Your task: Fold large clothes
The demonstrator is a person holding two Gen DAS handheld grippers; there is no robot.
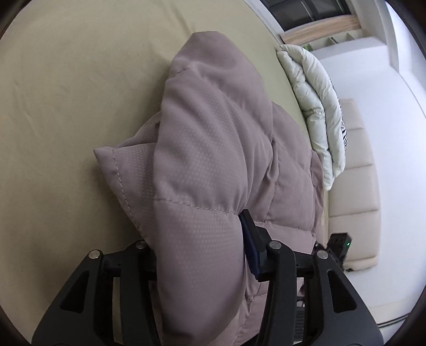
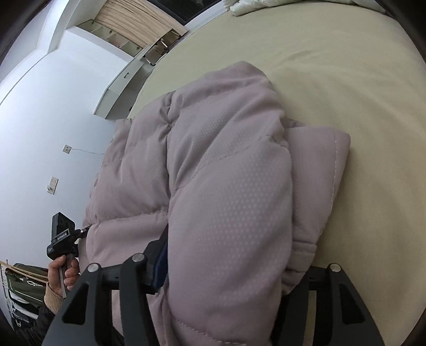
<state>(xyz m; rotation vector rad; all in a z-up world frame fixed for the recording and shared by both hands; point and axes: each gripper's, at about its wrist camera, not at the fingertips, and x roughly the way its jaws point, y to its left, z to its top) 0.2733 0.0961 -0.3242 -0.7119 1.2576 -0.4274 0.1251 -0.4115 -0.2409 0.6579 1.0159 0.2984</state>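
A mauve quilted puffer jacket lies on a beige bed sheet, partly folded over itself. My left gripper is shut on a thick fold of the jacket; one finger shows, the other is hidden by fabric. In the right wrist view the same jacket bulges between the fingers of my right gripper, which is shut on it; one finger shows. The left hand-held gripper shows at the jacket's left edge.
A pale green puffer garment lies folded at the bed's far edge, next to a padded beige headboard. White walls, wall sockets and a window with a curtain surround the bed. The sheet stretches bare to the right.
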